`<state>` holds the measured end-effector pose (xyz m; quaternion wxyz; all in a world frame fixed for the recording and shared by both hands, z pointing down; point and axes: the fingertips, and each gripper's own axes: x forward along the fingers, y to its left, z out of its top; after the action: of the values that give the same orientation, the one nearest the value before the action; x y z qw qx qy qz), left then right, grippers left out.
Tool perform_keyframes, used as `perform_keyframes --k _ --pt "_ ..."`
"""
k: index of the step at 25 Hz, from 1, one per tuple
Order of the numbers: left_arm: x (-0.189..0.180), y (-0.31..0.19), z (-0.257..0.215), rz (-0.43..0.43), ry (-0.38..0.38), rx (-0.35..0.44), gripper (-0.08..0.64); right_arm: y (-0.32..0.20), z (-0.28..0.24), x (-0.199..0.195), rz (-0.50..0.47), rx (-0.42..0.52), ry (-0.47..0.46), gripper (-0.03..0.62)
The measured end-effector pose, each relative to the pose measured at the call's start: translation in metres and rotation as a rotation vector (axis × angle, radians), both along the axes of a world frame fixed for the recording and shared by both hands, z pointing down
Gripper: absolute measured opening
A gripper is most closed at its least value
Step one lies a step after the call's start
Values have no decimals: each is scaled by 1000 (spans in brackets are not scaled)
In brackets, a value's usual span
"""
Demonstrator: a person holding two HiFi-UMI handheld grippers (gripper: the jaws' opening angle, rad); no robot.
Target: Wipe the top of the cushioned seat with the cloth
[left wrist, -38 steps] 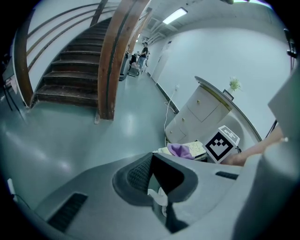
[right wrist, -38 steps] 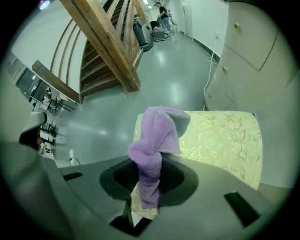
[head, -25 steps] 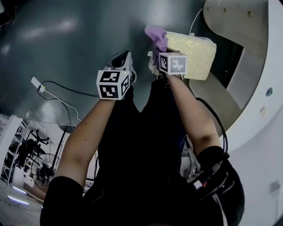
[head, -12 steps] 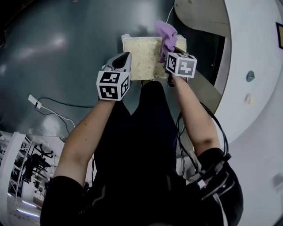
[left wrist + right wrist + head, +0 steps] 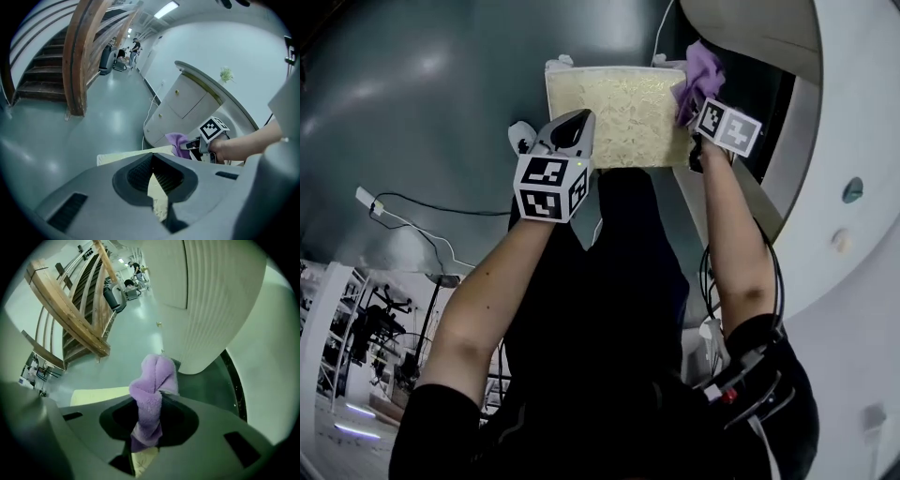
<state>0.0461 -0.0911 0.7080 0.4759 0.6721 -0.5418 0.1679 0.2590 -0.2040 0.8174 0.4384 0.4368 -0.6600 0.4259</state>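
Observation:
The cushioned seat (image 5: 619,112) is a pale yellow square pad just ahead of both hands. My right gripper (image 5: 699,97) is shut on a purple cloth (image 5: 701,71), which hangs over the seat's right edge near the far corner. In the right gripper view the cloth (image 5: 152,394) bunches up between the jaws, with the seat (image 5: 96,395) to the left behind it. My left gripper (image 5: 575,122) hovers over the seat's near left corner with its jaws shut on nothing. The left gripper view shows the seat (image 5: 119,158), the cloth (image 5: 175,140) and the right gripper (image 5: 188,146) beyond its jaws.
A curved white cabinet (image 5: 848,150) stands close on the right of the seat. A white cable with a plug (image 5: 412,199) lies on the grey floor at the left. A wooden staircase (image 5: 77,56) rises farther off.
The seat has come to the middle of the view, in front of both grippers. My right gripper has carried the cloth to the seat's right edge. The left gripper stays near the seat's near left corner.

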Motion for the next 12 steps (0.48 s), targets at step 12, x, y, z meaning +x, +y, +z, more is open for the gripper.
perform_keyframes --k 12 --pt "-25 18 16 -64 23 -41 3 0 8 -20 2 7 15 95"
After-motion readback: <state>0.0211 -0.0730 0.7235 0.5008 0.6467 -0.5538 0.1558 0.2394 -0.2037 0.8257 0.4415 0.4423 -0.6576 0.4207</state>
